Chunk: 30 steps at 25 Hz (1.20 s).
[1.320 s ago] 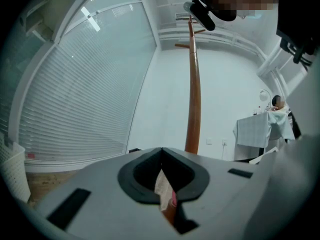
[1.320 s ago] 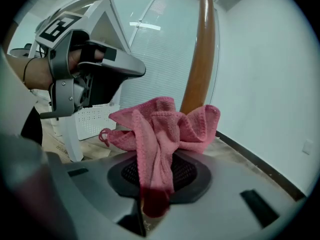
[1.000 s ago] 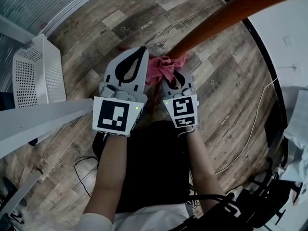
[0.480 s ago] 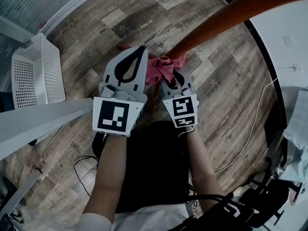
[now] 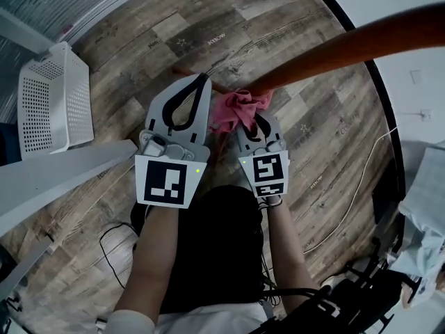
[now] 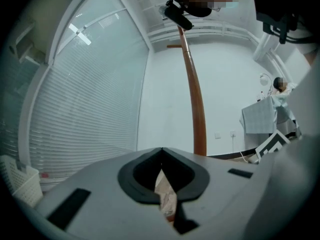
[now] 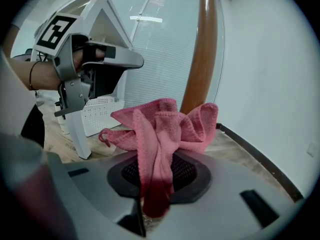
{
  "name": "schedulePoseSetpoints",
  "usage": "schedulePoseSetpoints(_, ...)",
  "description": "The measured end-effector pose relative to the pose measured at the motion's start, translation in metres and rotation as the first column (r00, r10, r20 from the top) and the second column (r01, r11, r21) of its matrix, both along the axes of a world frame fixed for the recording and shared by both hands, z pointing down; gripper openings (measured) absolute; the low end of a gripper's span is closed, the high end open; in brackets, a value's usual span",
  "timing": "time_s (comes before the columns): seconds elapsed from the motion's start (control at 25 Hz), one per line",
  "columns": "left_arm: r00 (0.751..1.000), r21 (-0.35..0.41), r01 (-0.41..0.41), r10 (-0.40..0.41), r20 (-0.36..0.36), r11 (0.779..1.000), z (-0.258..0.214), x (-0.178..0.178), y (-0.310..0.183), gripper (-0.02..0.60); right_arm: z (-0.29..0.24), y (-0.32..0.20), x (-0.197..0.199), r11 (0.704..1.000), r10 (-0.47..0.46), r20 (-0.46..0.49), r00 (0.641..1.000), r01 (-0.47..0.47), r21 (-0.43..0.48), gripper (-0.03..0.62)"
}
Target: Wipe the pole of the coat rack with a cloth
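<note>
Cloth (image 5: 235, 107) clamped in right gripper (image 5: 254, 120), loose bunch forward so fabric meets pole (image 5: 327, 51) low near the floor. Left gripper (image 5: 200, 81) jaws together, empty, idle alongside.

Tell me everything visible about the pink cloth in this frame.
The pink cloth looks like soft terry or microfibre, bunched into loose folds. One twisted fold is pinched in the shut right gripper; the rest fans out above the jaws. Its far edge seems to rest against the lower part of the brown pole.
</note>
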<state>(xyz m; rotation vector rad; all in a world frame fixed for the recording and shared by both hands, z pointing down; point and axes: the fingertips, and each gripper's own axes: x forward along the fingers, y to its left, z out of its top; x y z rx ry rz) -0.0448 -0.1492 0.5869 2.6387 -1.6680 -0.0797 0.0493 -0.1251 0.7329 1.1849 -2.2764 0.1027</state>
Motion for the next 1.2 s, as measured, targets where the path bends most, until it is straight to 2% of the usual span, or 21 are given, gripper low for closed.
schedulePoseSetpoints(0.12,0.999,-0.05,0.049,-0.049,-0.012,0.998,0.0,-0.007,0.009,0.014,-0.016,0.003,0.001,1.0,0.012,0.009,1.0,-0.012,-0.014,0.1)
schedulePoseSetpoints(0.16,0.999,-0.061,0.053,-0.052,0.01,0.997,-0.002,-0.007,0.014,0.014,-0.022,0.006,0.002,1.0,0.013,0.011,1.0,-0.013,-0.02,0.1)
schedulePoseSetpoints(0.2,0.997,-0.063,0.042,-0.038,0.07,0.997,-0.004,-0.006,0.019,0.014,-0.029,0.008,0.003,1.0,0.014,0.011,1.0,-0.013,-0.026,0.098)
schedulePoseSetpoints(0.28,0.975,-0.06,0.005,0.009,0.22,0.998,-0.012,0.0,0.028,0.014,-0.045,0.012,0.004,0.999,0.013,0.01,1.0,-0.013,-0.034,0.098)
schedulePoseSetpoints(0.36,0.964,-0.078,-0.005,0.026,0.264,0.997,-0.022,0.006,0.036,0.014,-0.063,0.015,0.007,0.999,0.018,0.015,1.0,-0.017,-0.042,0.098)
schedulePoseSetpoints(0.52,0.967,-0.11,0.0,0.028,0.252,0.994,-0.057,0.012,0.054,0.014,-0.11,0.024,0.013,0.997,0.042,0.055,0.998,-0.038,-0.061,0.098)
schedulePoseSetpoints(0.72,0.98,-0.145,0.029,0.001,0.2,0.989,-0.11,0.007,0.072,0.014,-0.175,0.038,0.019,0.998,0.048,0.077,0.996,-0.045,-0.046,0.098)
schedulePoseSetpoints(0.92,0.973,-0.139,0.066,-0.033,0.228,0.988,-0.171,0.007,0.09,0.014,-0.244,0.055,0.028,0.998,0.056,0.089,0.994,-0.053,-0.03,0.098)
schedulePoseSetpoints(1.2,0.98,-0.144,0.082,-0.053,0.192,0.986,-0.265,0.014,0.113,0.014,-0.347,0.076,0.047,0.995,0.099,0.111,0.989,-0.098,-0.016,0.098)
